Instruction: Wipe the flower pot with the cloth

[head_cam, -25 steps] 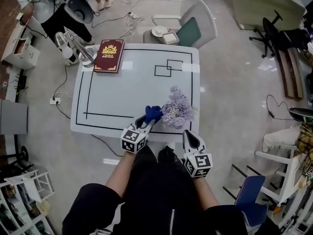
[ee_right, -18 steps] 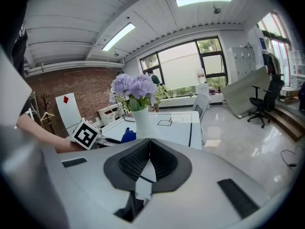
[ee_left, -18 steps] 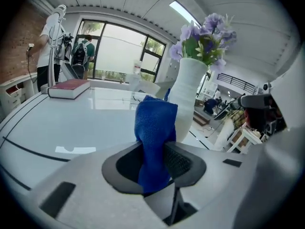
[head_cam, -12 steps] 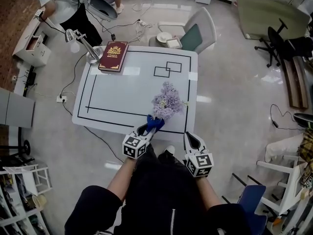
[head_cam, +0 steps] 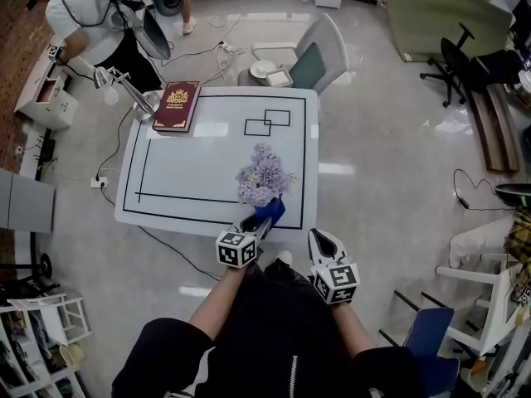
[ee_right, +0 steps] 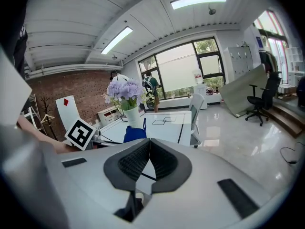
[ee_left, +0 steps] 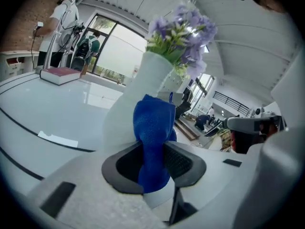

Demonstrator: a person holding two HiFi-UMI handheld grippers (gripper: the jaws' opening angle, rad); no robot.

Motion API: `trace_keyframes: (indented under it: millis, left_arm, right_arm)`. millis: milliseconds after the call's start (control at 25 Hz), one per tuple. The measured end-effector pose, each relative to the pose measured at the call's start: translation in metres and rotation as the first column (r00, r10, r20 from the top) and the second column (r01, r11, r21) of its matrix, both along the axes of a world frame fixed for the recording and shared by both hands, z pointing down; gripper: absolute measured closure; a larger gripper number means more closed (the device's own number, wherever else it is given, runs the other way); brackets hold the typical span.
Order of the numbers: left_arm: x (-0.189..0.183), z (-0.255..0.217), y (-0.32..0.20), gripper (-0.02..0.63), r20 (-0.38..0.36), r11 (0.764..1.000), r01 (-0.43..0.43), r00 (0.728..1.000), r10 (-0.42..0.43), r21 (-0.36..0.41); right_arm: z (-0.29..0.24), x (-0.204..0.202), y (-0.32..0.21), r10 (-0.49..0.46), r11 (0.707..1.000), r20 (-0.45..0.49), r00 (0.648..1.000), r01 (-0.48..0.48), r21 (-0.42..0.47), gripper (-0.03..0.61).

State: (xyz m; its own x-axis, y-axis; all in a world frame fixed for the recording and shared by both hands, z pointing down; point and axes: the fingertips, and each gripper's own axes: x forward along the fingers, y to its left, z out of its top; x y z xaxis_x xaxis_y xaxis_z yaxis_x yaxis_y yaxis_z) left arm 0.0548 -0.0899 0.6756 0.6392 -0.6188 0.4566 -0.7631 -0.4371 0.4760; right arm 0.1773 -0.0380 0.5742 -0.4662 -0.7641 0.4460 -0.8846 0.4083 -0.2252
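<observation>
A white flower pot (ee_left: 138, 104) with purple flowers (head_cam: 262, 177) stands near the front right of the white table (head_cam: 182, 172). My left gripper (head_cam: 264, 220) is shut on a blue cloth (ee_left: 153, 132), and the cloth rests against the pot's lower near side. In the right gripper view the pot (ee_right: 134, 119), the cloth (ee_right: 135, 133) and the left gripper's marker cube (ee_right: 79, 133) show ahead to the left. My right gripper (head_cam: 322, 240) hangs off the table's front edge, right of the pot; its jaws (ee_right: 148, 148) are shut with nothing between them.
A dark red book (head_cam: 176, 105) and a desk lamp (head_cam: 124, 89) sit at the table's far left corner. Black tape lines and two rectangles (head_cam: 267, 123) mark the tabletop. A chair (head_cam: 319, 52) stands behind the table, and a person (head_cam: 91, 15) stands at far left.
The left gripper has carried the cloth from the left side of the pot round to its near side. The head view has shifted. The right gripper has stayed shut in place.
</observation>
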Motion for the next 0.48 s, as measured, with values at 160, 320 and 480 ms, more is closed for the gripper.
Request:
trace_keyframes:
  millis: [160, 320, 480]
  left_arm:
    - [0.003, 0.02, 0.006, 0.491, 0.038, 0.997, 0.023, 0.999, -0.021, -0.071]
    - [0.025, -0.017, 0.003, 0.491, -0.055, 0.998, 0.013, 0.998, -0.01, 0.057]
    - [0.041, -0.047, -0.019, 0.491, -0.106, 0.989, 0.064, 0.993, -0.05, 0.137]
  right_arm:
    - [0.006, 0.013, 0.004, 0.021, 1.0, -0.001, 1.0, -0.021, -0.017, 0.571]
    - [0.01, 0.019, 0.005, 0.025, 0.999, 0.0, 1.0, -0.025, -0.029, 0.571]
    - [0.009, 0.021, 0.002, 0.026, 0.999, 0.002, 1.0, -0.026, -0.03, 0.571]
